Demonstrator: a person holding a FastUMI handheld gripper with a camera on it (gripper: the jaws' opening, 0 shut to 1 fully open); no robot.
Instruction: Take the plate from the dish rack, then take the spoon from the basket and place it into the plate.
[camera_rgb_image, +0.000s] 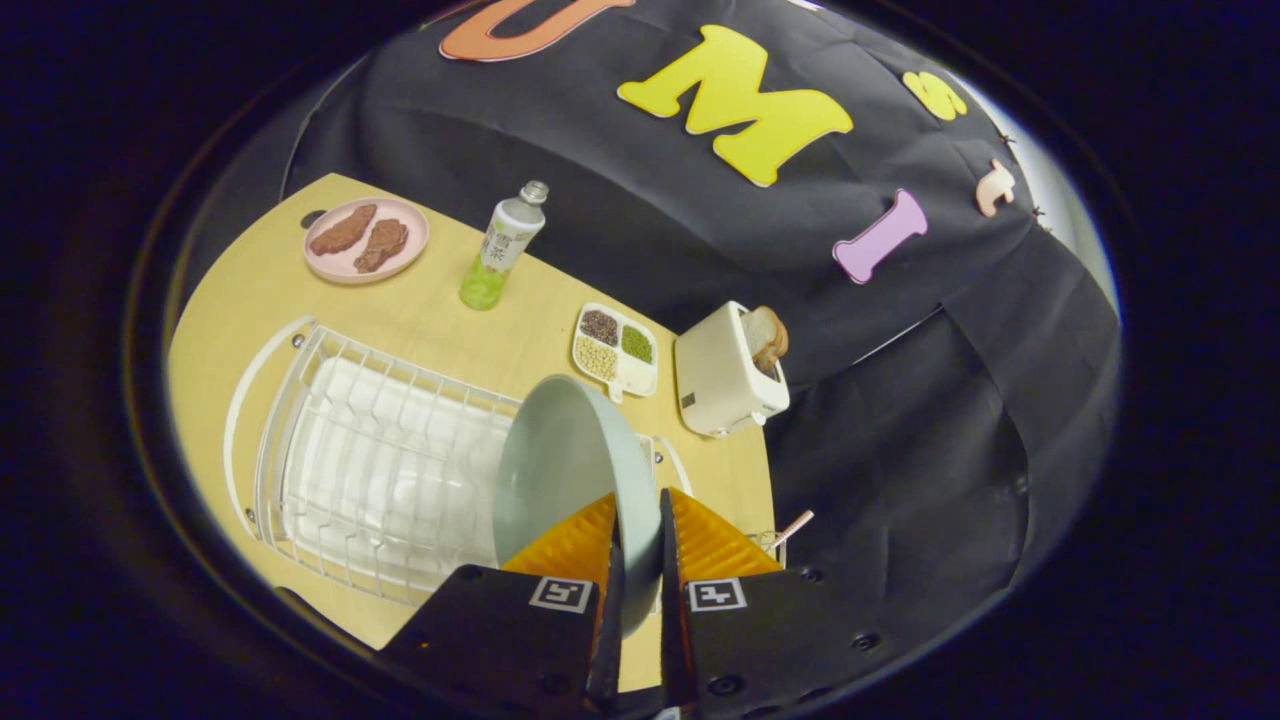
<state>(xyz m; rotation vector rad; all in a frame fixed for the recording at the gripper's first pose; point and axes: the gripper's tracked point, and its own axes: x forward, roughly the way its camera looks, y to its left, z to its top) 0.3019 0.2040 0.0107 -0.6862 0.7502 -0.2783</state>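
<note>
Plate (560, 460) on edge between the tongs (640, 535), both fingers pinching its rim, above the dish rack (370, 470).

The claw (638, 535) covered the lower rim of the pale plate (560, 460), whose edge ran down between the two fingers and out of sight. The plate in turn hid the dish rack's (380, 470) end toward 3 o'clock. Beyond the finger at 4 o'clock, only a wire corner of the basket (775, 540) and the tip of a pale handle (795, 525) showed; which utensil it belonged to could not be told.
</note>
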